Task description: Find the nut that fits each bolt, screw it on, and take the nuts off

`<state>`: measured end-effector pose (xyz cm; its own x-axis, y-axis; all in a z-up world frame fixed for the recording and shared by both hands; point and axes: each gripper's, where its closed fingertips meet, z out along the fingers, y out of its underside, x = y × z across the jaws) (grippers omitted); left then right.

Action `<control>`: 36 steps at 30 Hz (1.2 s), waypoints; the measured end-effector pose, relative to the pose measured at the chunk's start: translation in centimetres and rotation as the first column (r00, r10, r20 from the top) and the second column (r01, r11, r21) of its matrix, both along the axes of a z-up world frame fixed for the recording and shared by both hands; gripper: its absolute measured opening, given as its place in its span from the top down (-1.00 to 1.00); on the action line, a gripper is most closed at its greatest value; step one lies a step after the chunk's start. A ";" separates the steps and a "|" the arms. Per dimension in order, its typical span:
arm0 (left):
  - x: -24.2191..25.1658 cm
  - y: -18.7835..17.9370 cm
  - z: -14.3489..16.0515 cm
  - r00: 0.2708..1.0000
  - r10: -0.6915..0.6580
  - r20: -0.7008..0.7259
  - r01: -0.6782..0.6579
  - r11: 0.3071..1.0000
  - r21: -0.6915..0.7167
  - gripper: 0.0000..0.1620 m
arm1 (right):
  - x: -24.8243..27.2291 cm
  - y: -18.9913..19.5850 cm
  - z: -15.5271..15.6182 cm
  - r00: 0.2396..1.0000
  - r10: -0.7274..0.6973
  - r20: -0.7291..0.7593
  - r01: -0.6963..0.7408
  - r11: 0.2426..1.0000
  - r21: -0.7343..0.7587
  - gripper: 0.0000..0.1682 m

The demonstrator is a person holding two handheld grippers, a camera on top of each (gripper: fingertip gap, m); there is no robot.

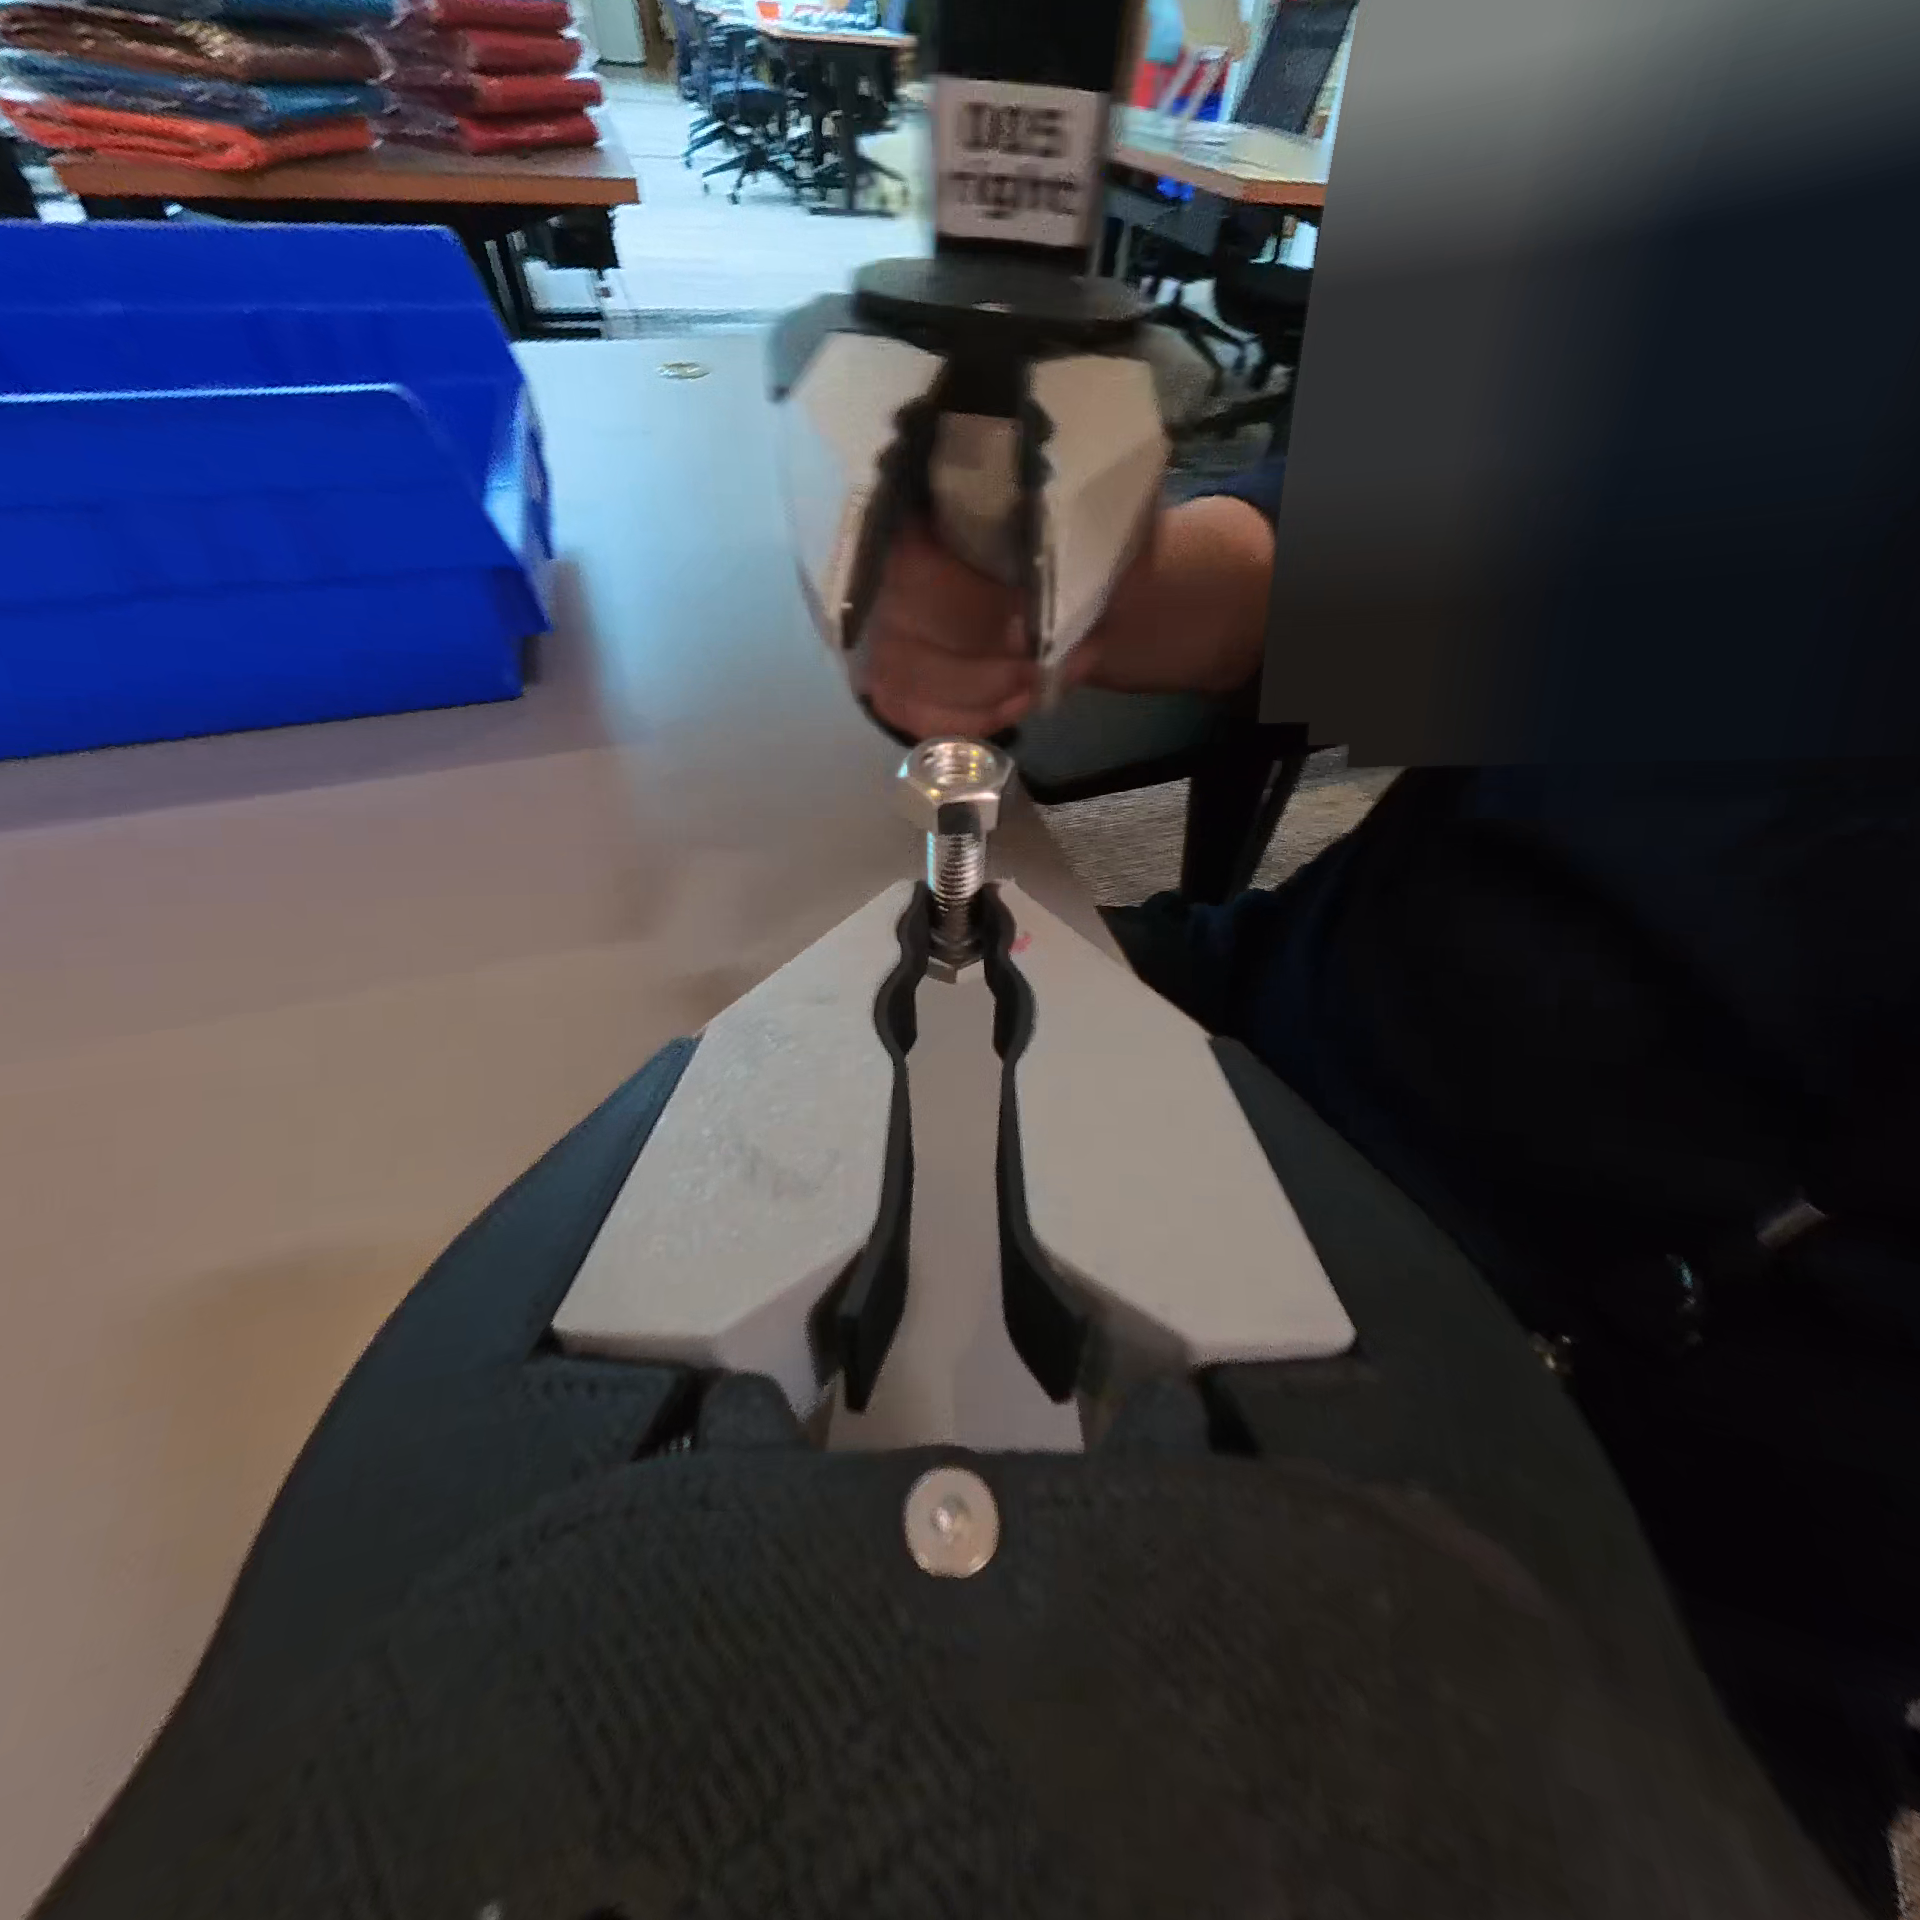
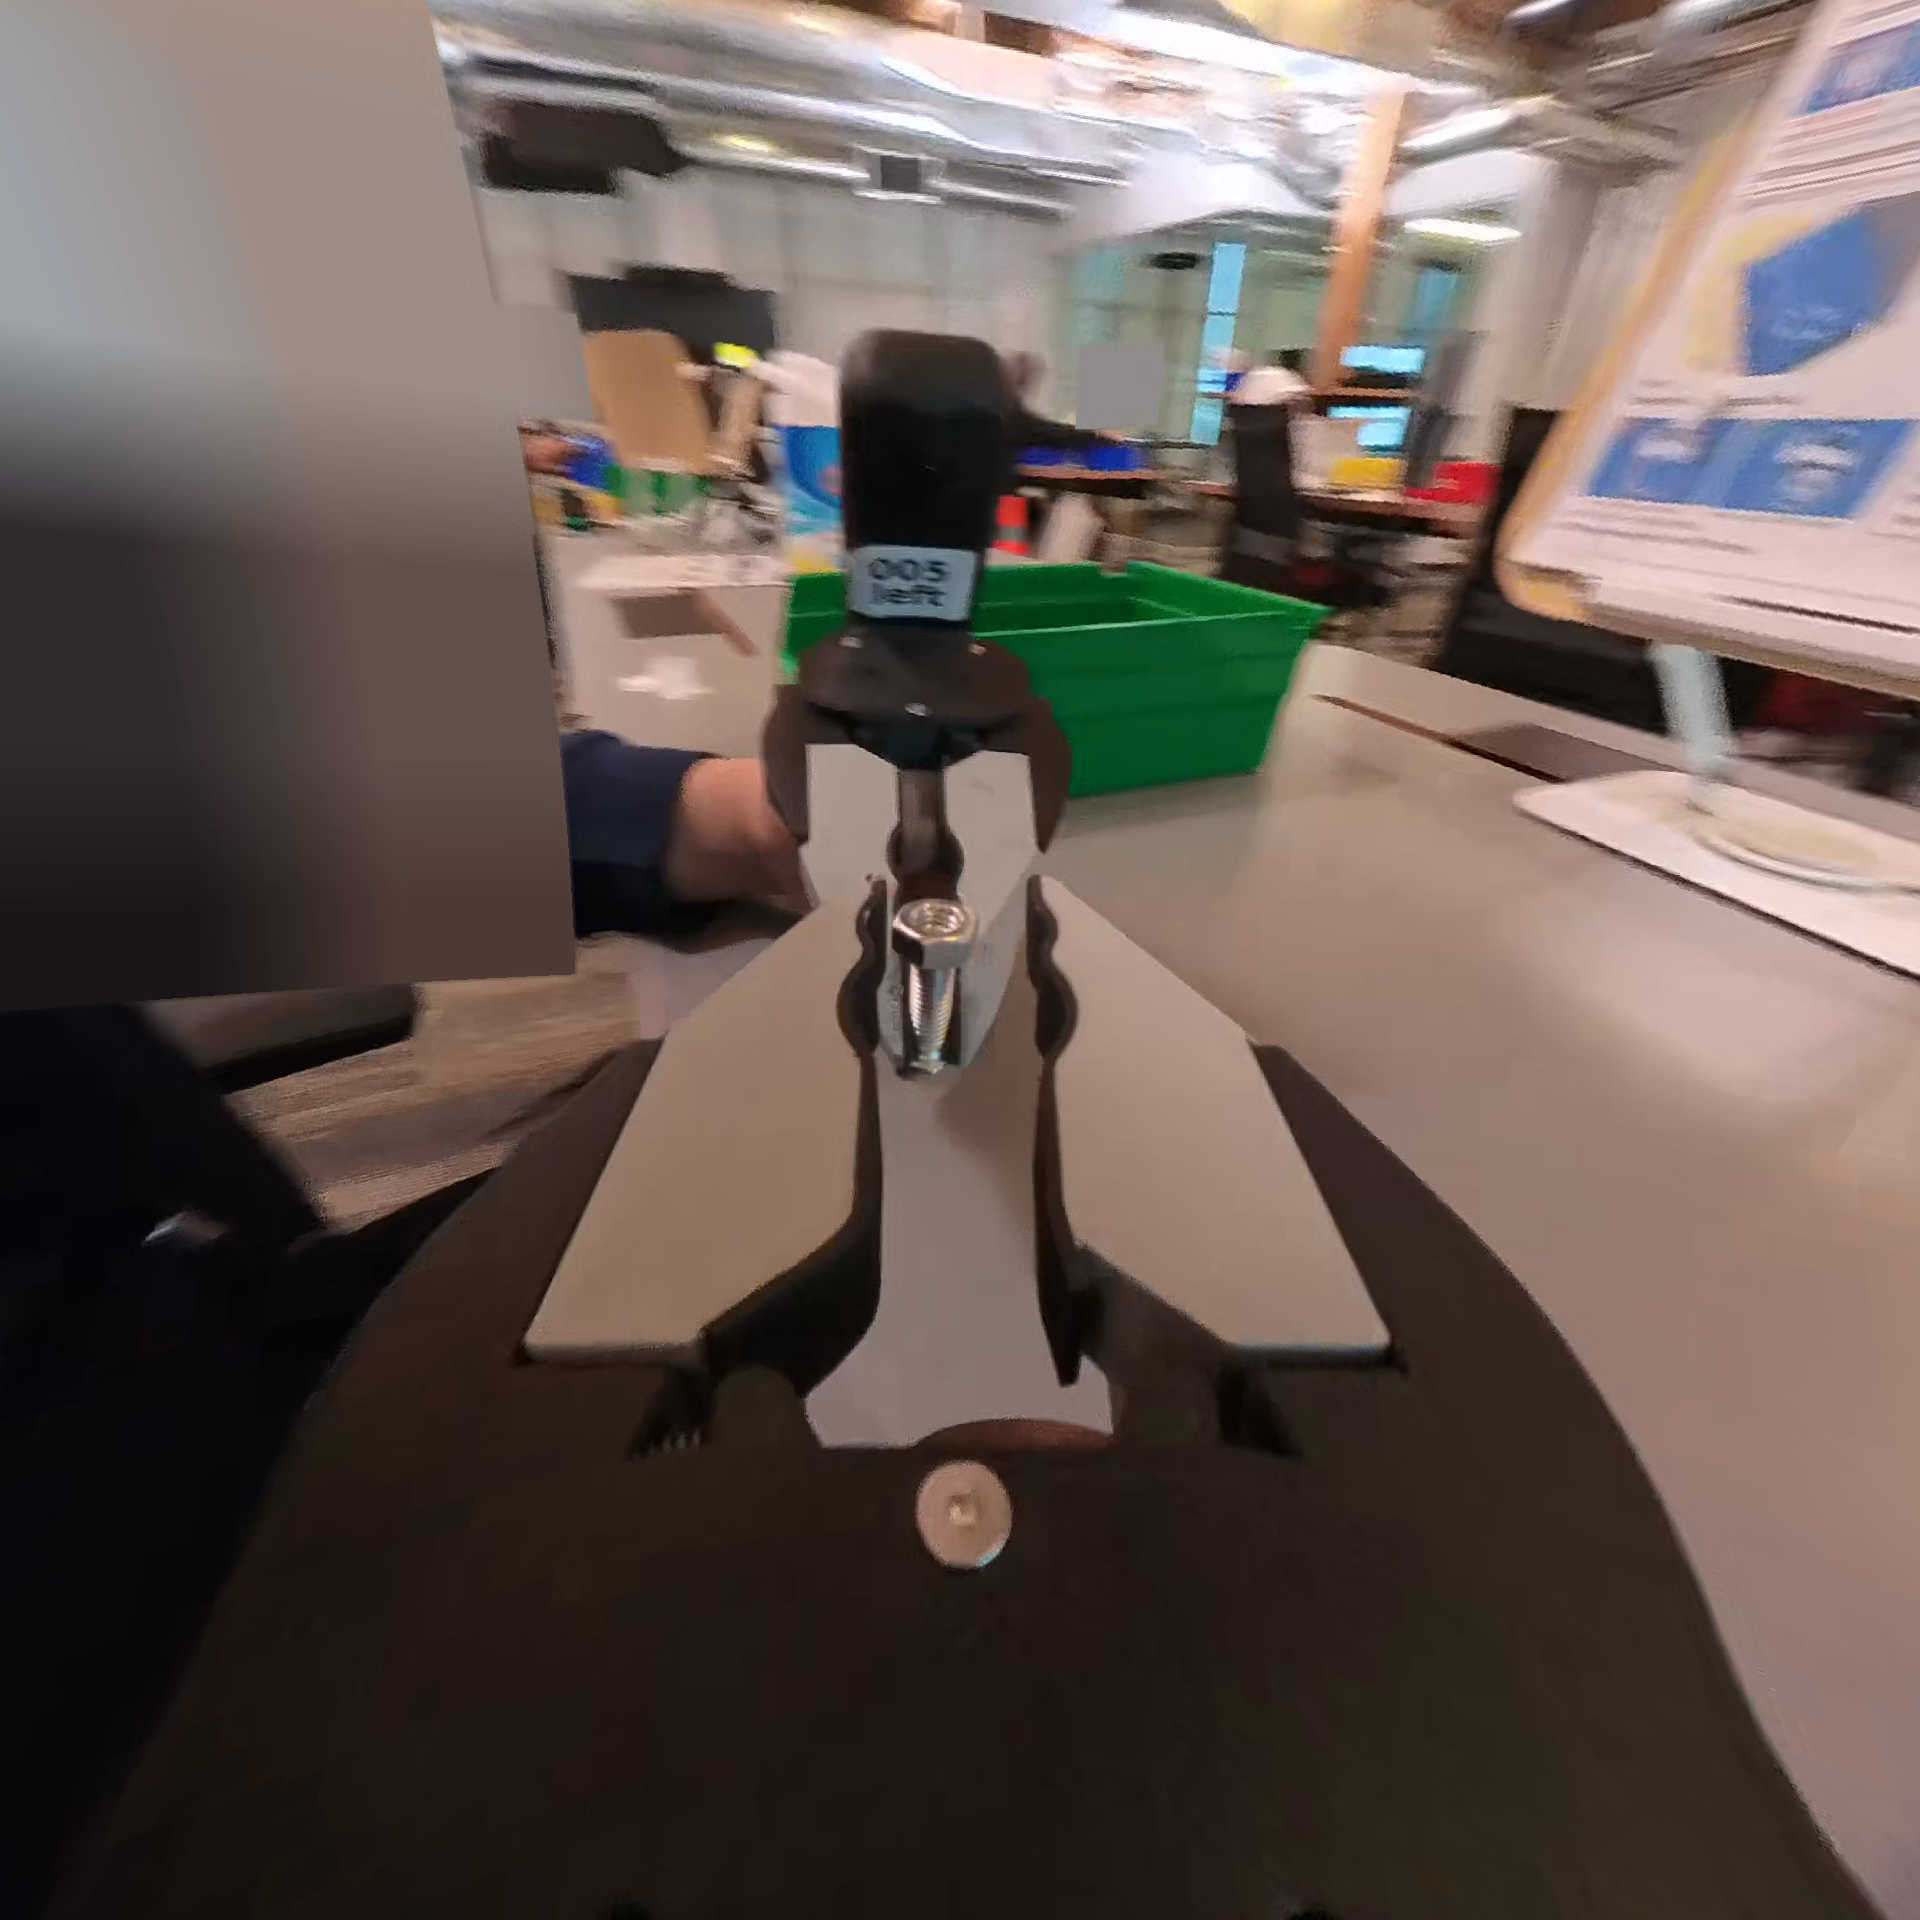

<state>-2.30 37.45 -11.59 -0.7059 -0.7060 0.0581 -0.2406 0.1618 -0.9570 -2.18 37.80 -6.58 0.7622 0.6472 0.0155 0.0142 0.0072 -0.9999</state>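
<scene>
The left gripper (image 1: 954,914) clamps a bolt (image 1: 954,868) by its head end, hex nut (image 1: 954,774) threaded atop – the right gripper (image 2: 951,914) spread around it – above a grey table (image 1: 312,987); blue bins (image 1: 249,488) behind.

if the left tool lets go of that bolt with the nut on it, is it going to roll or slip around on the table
Likely yes. The bolt is a round threaded shaft, so it would probably roll, though the hex nut at its tip has flats that may stop it. Both look like stiff, shiny metal, so probably slippery and heavy for their size. The left tool grips only the head end.
</scene>
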 end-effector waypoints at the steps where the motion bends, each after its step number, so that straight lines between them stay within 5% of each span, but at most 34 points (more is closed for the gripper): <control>1: -0.3 -0.4 0.1 1.000 -0.026 0.007 0.026 1.000 0.001 0.92 | -0.2 -0.3 0.1 0.995 0.096 -0.021 -0.096 0.995 -0.013 0.70; 5: -1.1 -1.4 0.1 0.996 -0.091 0.019 0.091 0.996 0.013 0.92 | -0.7 -0.9 -0.7 0.929 0.364 -0.064 -0.368 0.927 -0.076 0.66; 12: -1.5 -1.7 0.4 0.992 -0.118 0.031 0.118 0.993 0.000 0.91 | -2.5 -0.9 -1.2 0.857 0.516 -0.007 -0.515 0.854 -0.074 0.69; 25: -1.5 -1.7 0.5 0.993 -0.111 0.035 0.111 0.994 0.001 0.92 | -3.2 -0.5 -1.6 0.860 0.509 0.031 -0.506 0.860 -0.069 0.83; 36: -0.4 -0.7 -0.1 0.999 -0.032 0.014 0.032 0.999 0.025 0.91 | -2.1 0.7 -2.2 0.969 0.210 0.131 -0.214 0.977 0.013 0.83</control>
<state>-2.74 36.73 -11.70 -0.7285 -0.6843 0.0306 -0.2214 0.1930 -0.9559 -4.27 38.54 -8.74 0.5980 0.7919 0.1233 0.1374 0.0503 -0.9892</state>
